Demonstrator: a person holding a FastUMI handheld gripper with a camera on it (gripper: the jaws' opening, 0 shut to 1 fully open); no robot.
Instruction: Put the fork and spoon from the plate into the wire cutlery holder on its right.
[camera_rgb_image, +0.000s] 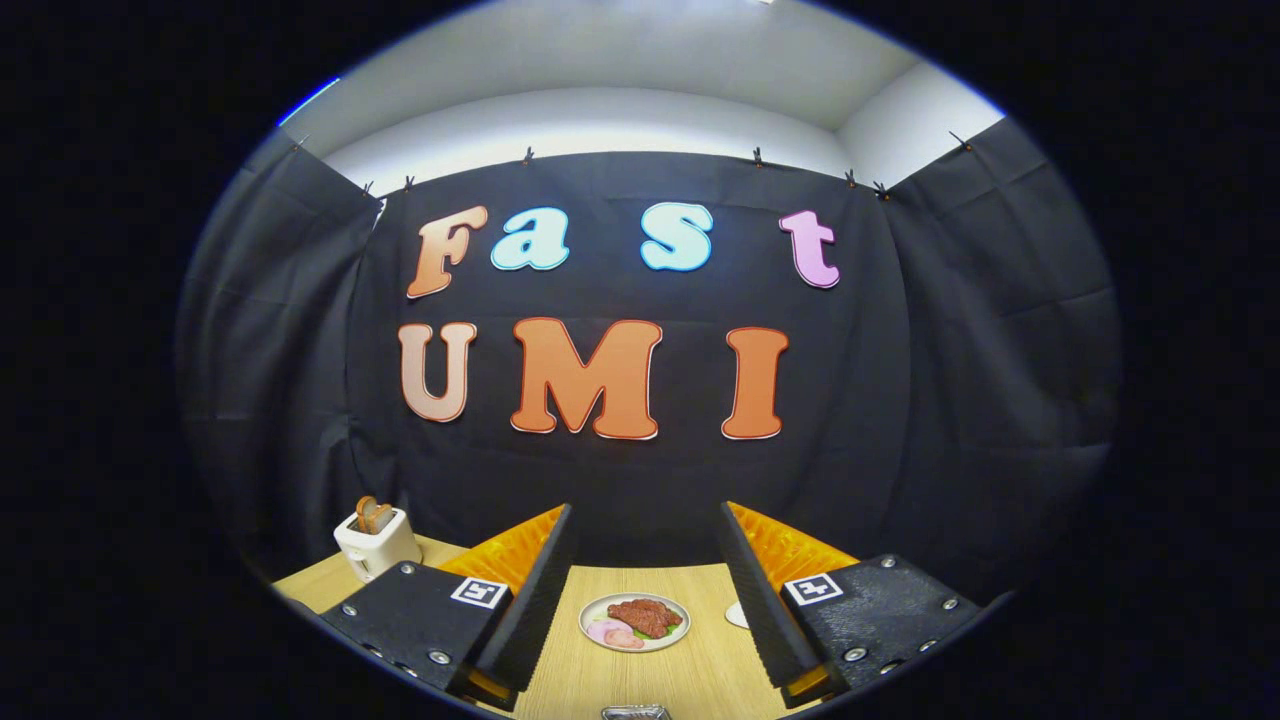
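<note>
Tongs (645, 590): spread wide, gripping nothing, above wooden table (700, 670).
Plate (634, 622): between the fingers, carrying food; fork and spoon impossible to make out.
Toaster (376, 542): far left.
Metal object (636, 712): cut off, unidentifiable.

**Fingers apart above the table**

I see my gripper (645, 590) with its fingers spread wide, nothing between them but open air. Below the gap, on the wooden table (700, 670), sits a plate of food (634, 621) with meat and greens. Beyond the left finger stands a white toaster (377, 541) holding toast, against the black cloth wall (950, 400).
</note>
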